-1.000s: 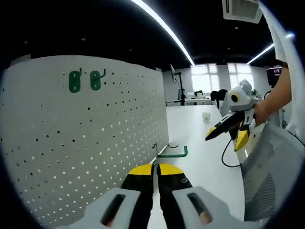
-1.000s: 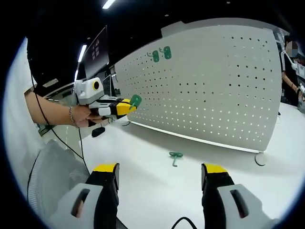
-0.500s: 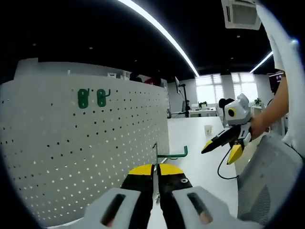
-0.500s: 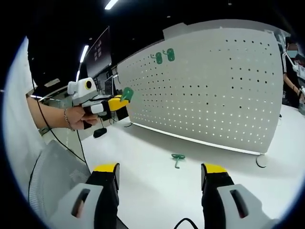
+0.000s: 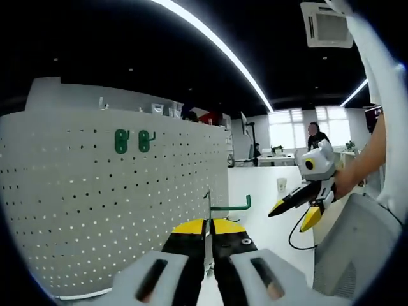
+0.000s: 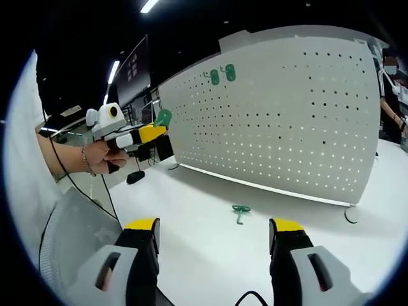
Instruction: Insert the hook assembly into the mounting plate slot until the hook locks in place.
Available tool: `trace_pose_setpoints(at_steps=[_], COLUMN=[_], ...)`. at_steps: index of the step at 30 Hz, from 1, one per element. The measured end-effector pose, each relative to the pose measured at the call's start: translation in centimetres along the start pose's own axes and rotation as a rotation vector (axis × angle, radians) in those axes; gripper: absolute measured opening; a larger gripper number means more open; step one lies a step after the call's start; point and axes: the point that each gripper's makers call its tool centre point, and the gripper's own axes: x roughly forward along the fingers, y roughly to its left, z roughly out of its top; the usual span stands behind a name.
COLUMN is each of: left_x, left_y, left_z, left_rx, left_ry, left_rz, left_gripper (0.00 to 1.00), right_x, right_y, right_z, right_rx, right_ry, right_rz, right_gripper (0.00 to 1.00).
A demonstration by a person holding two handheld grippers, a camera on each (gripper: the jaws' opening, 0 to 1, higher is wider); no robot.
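My left gripper (image 5: pixel 208 224) is shut on a green hook assembly (image 5: pixel 229 206), whose thin plate stands edge-on above the closed yellow tips. In the right gripper view the left gripper (image 6: pixel 145 133) is held in a hand, up in the air left of the white pegboard (image 6: pixel 299 115), with the green hook (image 6: pixel 163 118) at its tip and apart from the board. Two green hooks (image 6: pixel 222 74) hang high on the pegboard (image 5: pixel 95 204). Another green hook (image 6: pixel 240 211) lies on the white table. My right gripper (image 6: pixel 213 237) is open and holds nothing; it also shows as the right gripper (image 5: pixel 299 203).
The pegboard's lower edge stands on the white table (image 6: pixel 191 255). A grey mesh chair back (image 6: pixel 70 236) is close at the left. A cup (image 5: pixel 282 185) sits far down the table, and a person (image 6: pixel 387 89) stands beyond the board's right end.
The left gripper has risen with the hook still in it and drawn slightly back from the board. The right gripper has stayed open and nearly still.
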Motion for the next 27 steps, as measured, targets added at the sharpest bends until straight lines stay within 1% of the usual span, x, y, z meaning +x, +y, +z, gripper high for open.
trace_pose_setpoints(at_steps=[2, 3, 5, 7, 8, 9, 10, 11, 13, 17, 23, 27], left_x=[0.1, 0.1, 0.1, 0.2, 0.2, 0.1, 0.1, 0.1, 0.1, 0.0, 0.1, 0.2], left_y=[-0.1, -0.1, 0.2, 0.3, 0.3, 0.4, 0.4, 0.5, 0.5, 0.4, 0.2, 0.1], left_z=[-0.1, -0.2, -0.6, -0.9, -1.0, -1.1, -1.2, -1.3, -1.4, -1.5, -1.3, -1.2], left_rx=[-0.003, -0.003, -0.009, -0.008, -0.012, -0.017, -0.023, -0.023, -0.024, -0.027, -0.027, -0.027], left_ry=[0.004, 0.006, 0.011, 0.018, 0.020, 0.021, 0.022, 0.021, 0.024, 0.027, 0.024, 0.023], left_rz=[0.000, 0.001, 0.010, 0.013, 0.015, 0.019, 0.019, 0.021, 0.024, 0.022, 0.024, 0.023], left_gripper=[0.02, 0.02, 0.02, 0.02, 0.02, 0.02, 0.02, 0.02, 0.02, 0.02, 0.02, 0.02], right_x=[0.0, 0.0, -0.2, -0.4, -0.4, -0.5, -0.5, -0.6, -0.7, -0.3, 0.1, 0.8], right_y=[0.2, 0.5, 0.8, 1.5, 1.7, 2.0, 2.2, 2.4, 2.6, 2.8, 3.1, 3.4], right_z=[0.6, 1.1, 2.5, 3.4, 3.7, 4.3, 4.6, 5.3, 5.8, 5.9, 6.2, 6.7], right_rx=[-0.001, -0.005, -0.029, -0.007, -0.007, -0.001, 0.009, 0.015, 0.012, 0.016, 0.017, 0.028], right_ry=[-0.027, -0.053, -0.131, -0.188, -0.208, -0.245, -0.262, -0.297, -0.326, -0.317, -0.318, -0.332], right_rz=[0.009, 0.016, 0.028, 0.056, 0.063, 0.073, 0.079, 0.084, 0.088, 0.098, 0.106, 0.116], right_gripper=[0.68, 0.67, 0.65, 0.65, 0.65, 0.65, 0.65, 0.64, 0.63, 0.63, 0.61, 0.60])
